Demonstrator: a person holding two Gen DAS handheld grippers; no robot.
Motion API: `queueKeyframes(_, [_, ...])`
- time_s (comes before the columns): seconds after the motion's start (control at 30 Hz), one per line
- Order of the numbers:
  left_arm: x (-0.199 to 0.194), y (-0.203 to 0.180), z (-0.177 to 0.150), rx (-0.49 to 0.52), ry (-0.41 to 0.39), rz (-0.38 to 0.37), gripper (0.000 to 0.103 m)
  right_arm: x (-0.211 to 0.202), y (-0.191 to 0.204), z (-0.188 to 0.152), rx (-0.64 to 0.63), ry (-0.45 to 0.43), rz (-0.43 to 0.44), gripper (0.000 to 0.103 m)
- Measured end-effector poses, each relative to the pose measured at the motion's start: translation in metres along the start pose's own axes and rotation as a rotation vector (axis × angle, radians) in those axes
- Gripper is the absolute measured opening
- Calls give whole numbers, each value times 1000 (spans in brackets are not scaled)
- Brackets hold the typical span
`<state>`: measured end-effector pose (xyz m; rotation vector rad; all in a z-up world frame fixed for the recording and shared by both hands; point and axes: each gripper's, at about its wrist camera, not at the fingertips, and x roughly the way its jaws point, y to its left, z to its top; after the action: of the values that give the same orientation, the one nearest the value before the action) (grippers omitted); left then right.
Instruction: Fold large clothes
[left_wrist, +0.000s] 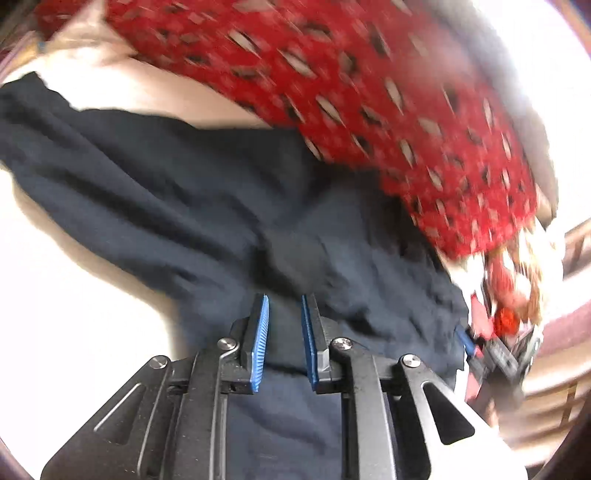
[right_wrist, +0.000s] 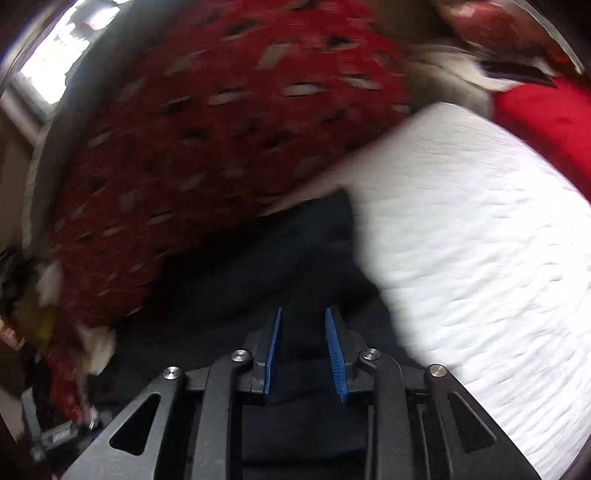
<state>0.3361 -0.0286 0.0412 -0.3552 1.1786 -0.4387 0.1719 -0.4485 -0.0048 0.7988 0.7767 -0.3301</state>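
Blue pads (left_wrist: 260, 328) of the left gripper (left_wrist: 284, 301) stand narrowly apart over the dark garment (left_wrist: 207, 199), gap bare, nothing pinched. Right gripper (right_wrist: 303, 314) likewise: pads (right_wrist: 334, 347) narrowly parted above the same dark garment (right_wrist: 295, 251), no cloth between them. Garment lies spread on the white bed (right_wrist: 480, 240), just ahead of and beneath both tools. Red patterned cloth (left_wrist: 351, 92) lies beyond it, blurred, possibly a blanket.

Matt dark cloth garment (left_wrist: 221, 206), quilted white mattress (right_wrist: 480, 258), ribbed blue pads (left_wrist: 260, 343)
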Motion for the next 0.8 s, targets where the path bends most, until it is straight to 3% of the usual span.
queueKeyframes(0.27, [-56, 149, 60, -359, -142, 119, 19, 69, 139, -91, -238, 292, 270, 30])
queueKeyframes(0.33, [-67, 190, 68, -457, -177, 136, 19, 94, 158, -118, -307, 391, 350, 39])
queueKeyframes(0.37, [-71, 212, 71, -509, -189, 144, 19, 95, 159, -128, -349, 377, 342, 39])
queueKeyframes(0.4, [-74, 232, 74, -563, -204, 148, 19, 88, 161, -132, -399, 290, 358, 39])
queueKeyframes(0.47, [-82, 272, 79, -672, -250, 136, 19, 84, 164, -136, -428, 249, 373, 39])
queueKeyframes(0.63, [-73, 314, 100, -807, -311, 53, 19, 79, 150, -146, -416, 232, 394, 39])
queueKeyframes(0.7, [-58, 317, 110, -819, -299, 35, 37, 74, 143, -150, -424, 220, 392, 39])
queueKeyframes(0.73, [-48, 316, 111, -837, -300, 32, 42, 73, 143, -149, -425, 217, 393, 39])
queueKeyframes(0.8, [-44, 314, 114, -843, -378, 29, 58, 75, 138, -149, -418, 218, 400, 39])
